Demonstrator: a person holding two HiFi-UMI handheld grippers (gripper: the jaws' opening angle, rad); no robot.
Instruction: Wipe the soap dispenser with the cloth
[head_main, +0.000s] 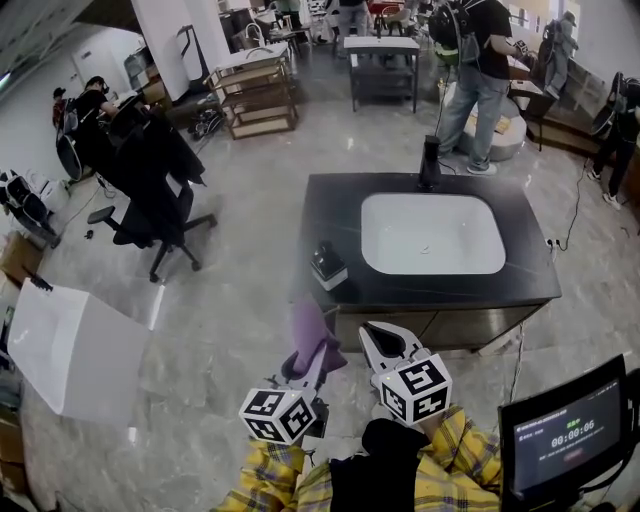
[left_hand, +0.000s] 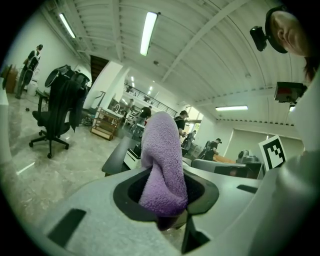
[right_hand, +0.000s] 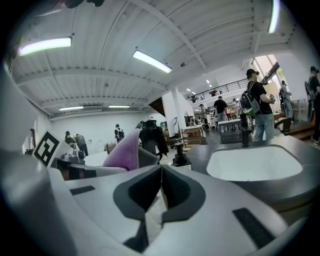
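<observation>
At far left, a black office chair (head_main: 150, 200) draped with a dark jacket stands on the glossy floor, well away from the work.

At the bottom, left of centre, the left gripper (head_main: 318, 352) has its fingers clamped on the lower end of a purple cloth (head_main: 312, 330). The cloth's free end stands above the fingers and curls over. It looks soft, light and limp, so it should mould easily around a curved surface. It would likely wipe best with a broad fold pressed flat.

Ahead, on the near left corner of a dark worktop (head_main: 340, 200), sits the soap dispenser (head_main: 328, 265). It is small, with a dark top and a pale base, and neither gripper touches it. It probably weighs little and may slide or tip on the smooth stone. A steadying hold low on its body seems wise. Its fill level cannot be seen.

Just right of the cloth, the right gripper (head_main: 385, 340) has its fingers pressed together on nothing.

Further right, a white sink basin (head_main: 365, 235) is set into the worktop and appears empty. A black tap (head_main: 430, 162) stands at its far edge.
</observation>
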